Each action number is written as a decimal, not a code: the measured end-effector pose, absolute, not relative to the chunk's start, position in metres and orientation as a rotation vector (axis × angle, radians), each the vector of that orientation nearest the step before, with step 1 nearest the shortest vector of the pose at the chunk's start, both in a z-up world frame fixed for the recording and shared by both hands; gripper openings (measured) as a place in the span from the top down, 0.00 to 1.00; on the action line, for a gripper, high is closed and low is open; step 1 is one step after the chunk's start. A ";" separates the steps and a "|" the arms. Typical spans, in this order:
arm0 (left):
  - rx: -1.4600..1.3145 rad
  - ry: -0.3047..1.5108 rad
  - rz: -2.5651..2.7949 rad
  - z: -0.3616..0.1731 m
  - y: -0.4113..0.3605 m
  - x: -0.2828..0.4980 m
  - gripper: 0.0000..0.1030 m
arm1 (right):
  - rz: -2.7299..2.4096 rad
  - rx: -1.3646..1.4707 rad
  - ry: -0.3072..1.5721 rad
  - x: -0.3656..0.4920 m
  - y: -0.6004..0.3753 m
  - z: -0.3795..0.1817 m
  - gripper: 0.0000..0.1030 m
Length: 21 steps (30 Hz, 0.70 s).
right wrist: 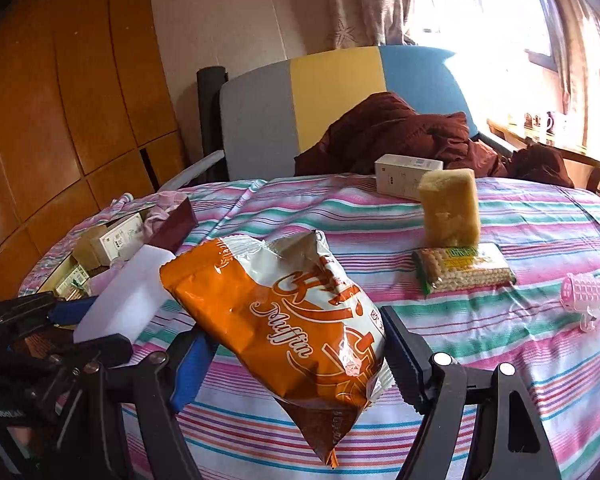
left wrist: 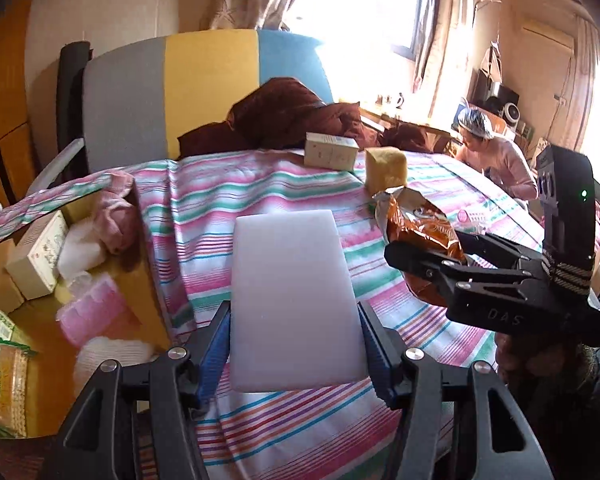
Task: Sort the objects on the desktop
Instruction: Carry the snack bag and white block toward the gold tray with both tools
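The left gripper (left wrist: 294,344) clamps a flat white rectangular foam block (left wrist: 290,300) between its blue-padded fingers (left wrist: 214,354), the block jutting forward above the striped pink, green and white cloth (left wrist: 260,192) that covers the bench. The right gripper (right wrist: 296,360) pinches an orange and white crinkled muffin snack bag (right wrist: 284,320) across its lower half, the bag tilted and lifted off the cloth. To the left sits an open cardboard box (left wrist: 140,276) holding small cartons and pink items. Farther out on the cloth lie a yellow sponge block (right wrist: 450,208) standing upright, a clear-wrapped cracker packet (right wrist: 464,268) just in front of it, a white carton (right wrist: 404,174) behind, and a pink plastic hair roller (right wrist: 586,296) at the right.
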State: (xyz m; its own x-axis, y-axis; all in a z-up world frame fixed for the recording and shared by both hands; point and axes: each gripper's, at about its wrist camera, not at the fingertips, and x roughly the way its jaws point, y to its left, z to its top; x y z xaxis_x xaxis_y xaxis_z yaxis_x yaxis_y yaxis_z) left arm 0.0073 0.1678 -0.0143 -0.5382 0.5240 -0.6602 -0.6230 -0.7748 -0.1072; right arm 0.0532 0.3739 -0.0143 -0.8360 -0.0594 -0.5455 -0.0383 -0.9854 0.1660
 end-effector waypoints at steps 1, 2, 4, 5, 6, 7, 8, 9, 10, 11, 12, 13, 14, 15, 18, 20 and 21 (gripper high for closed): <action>-0.912 0.162 2.311 -0.010 0.156 0.005 0.41 | -2.969 0.889 -0.247 0.049 0.365 -0.011 0.24; -0.904 0.140 2.333 -0.006 0.145 0.003 0.41 | -2.951 0.882 -0.228 0.046 0.357 -0.007 0.24; -0.891 0.097 2.382 0.002 0.121 -0.002 0.41 | -2.912 0.876 -0.183 0.037 0.337 -0.001 0.24; -0.894 0.081 2.414 0.003 0.107 -0.006 0.41 | -2.889 0.873 -0.162 0.032 0.327 0.001 0.24; -0.897 0.060 2.446 0.004 0.093 -0.010 0.41 | -2.866 0.871 -0.141 0.028 0.316 0.003 0.24; -0.906 0.035 2.476 0.004 0.079 -0.015 0.41 | -2.841 0.870 -0.119 0.023 0.305 0.005 0.24; -0.916 0.011 2.503 0.004 0.065 -0.019 0.41 | -2.816 0.869 -0.098 0.018 0.294 0.007 0.24; -0.927 -0.011 2.527 0.002 0.052 -0.022 0.41 | -2.791 0.867 -0.072 0.014 0.281 0.009 0.24; -0.942 -0.030 2.543 0.000 0.039 -0.025 0.41 | -2.764 0.862 -0.048 0.011 0.269 0.011 0.24; -0.956 -0.049 2.560 -0.002 0.026 -0.027 0.41 | -2.737 0.856 -0.025 0.008 0.257 0.013 0.24; -0.969 -0.063 2.574 -0.005 0.015 -0.029 0.41 | -2.708 0.851 -0.007 0.005 0.245 0.016 0.24; -0.981 -0.067 2.585 -0.007 0.006 -0.030 0.41 | -2.680 0.845 0.010 0.002 0.233 0.018 0.24; -0.993 -0.069 2.595 -0.010 -0.003 -0.030 0.41 | -2.653 0.840 0.021 -0.001 0.223 0.021 0.24; -1.010 -0.072 2.600 -0.014 -0.011 -0.031 0.41 | -2.631 0.833 0.034 -0.004 0.213 0.023 0.24; -1.041 -0.087 2.621 -0.023 -0.031 -0.035 0.41 | -2.586 0.816 0.096 -0.013 0.183 0.028 0.24; -1.026 -0.118 2.644 -0.021 -0.044 -0.035 0.41 | -2.562 0.819 0.135 -0.019 0.165 0.029 0.24; -1.018 -0.134 2.656 -0.021 -0.050 -0.036 0.41 | -2.552 0.829 0.156 -0.023 0.158 0.026 0.24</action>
